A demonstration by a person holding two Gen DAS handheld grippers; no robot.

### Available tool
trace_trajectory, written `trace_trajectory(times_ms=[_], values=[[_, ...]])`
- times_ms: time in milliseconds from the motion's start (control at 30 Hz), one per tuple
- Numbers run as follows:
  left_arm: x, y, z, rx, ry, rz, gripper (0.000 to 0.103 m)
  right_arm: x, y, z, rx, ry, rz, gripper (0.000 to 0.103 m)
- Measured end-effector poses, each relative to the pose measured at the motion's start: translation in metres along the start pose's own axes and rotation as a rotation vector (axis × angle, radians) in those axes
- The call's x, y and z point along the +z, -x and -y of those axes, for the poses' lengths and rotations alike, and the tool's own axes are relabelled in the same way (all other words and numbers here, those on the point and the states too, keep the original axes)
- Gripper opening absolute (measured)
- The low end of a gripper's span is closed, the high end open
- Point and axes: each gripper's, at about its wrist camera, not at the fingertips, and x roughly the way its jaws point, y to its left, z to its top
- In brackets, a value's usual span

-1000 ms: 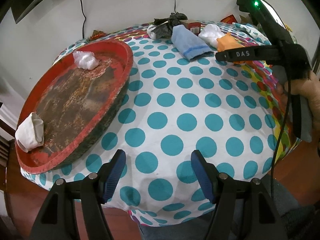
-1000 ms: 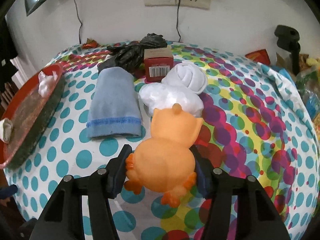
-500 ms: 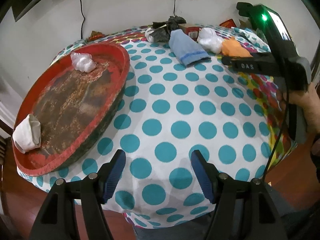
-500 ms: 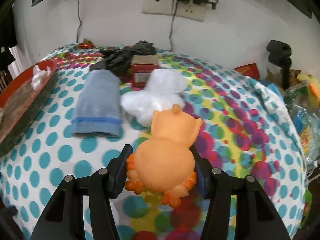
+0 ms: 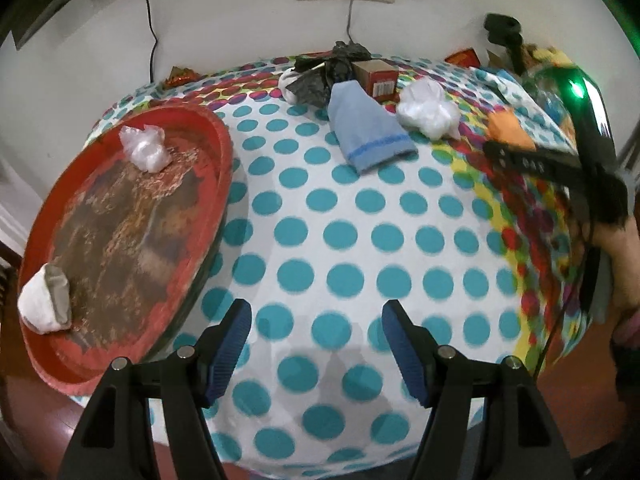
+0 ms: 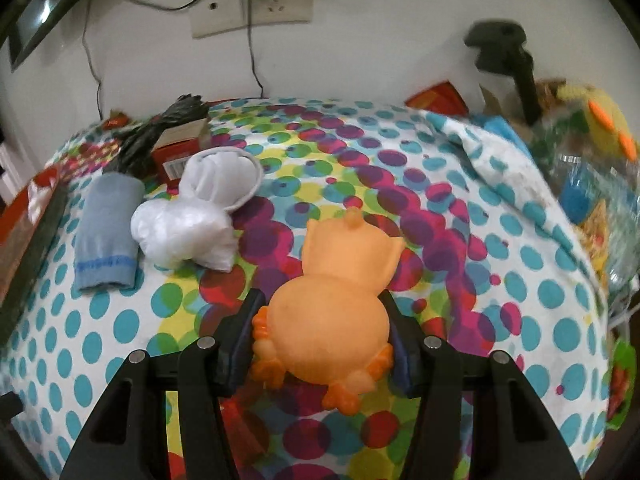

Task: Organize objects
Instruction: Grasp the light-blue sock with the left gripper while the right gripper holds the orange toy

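Orange toy (image 6: 332, 312) now rightward of white bundle (image 6: 188, 232) — perhaps lifted, right tool (image 6: 322, 344) clenched; left tool (image 5: 316, 344) gaping, empty.

The rounded soft-plastic toy animal (image 6: 332, 304) was pale orange with deeper orange feet. The cotton tablecloth (image 5: 340, 240) was white with teal dots, turning to overlapping purple, red, green and yellow circles toward the wall. The folded knit sock (image 5: 366, 128) was light blue with 1 darker blue stripe. The round metal tray (image 5: 218, 184) had a red rim and a worn brown centre. The crumpled plastic bag (image 6: 182, 232) was white.
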Motion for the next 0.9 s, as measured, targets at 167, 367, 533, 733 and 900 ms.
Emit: trace_trajectory(times_ms=[167, 367, 533, 733, 900], values=[[0.032, -0.017, -0.002, -0.045, 0.104, -0.028, 0.070, -0.001, 0.001, -0.003, -0.009, 0.012, 0.004, 0.053], [0.068, -0.035, 0.014, -0.035, 0.128, -0.041, 0.070, -0.001, -0.001, -0.001, 0.000, 0.002, -0.001, 0.053], [0.098, -0.048, 0.021, -0.041, 0.170, -0.032, 0.070, -0.001, -0.001, -0.001, 0.006, -0.004, 0.001, 0.053], [0.131, -0.064, 0.036, 0.006, 0.122, -0.004, 0.070, -0.001, -0.001, 0.000, 0.012, -0.008, 0.001, 0.054], [0.147, -0.087, 0.033, 0.022, 0.169, -0.039, 0.070, -0.001, -0.001, 0.000, 0.012, -0.009, 0.001, 0.054]])
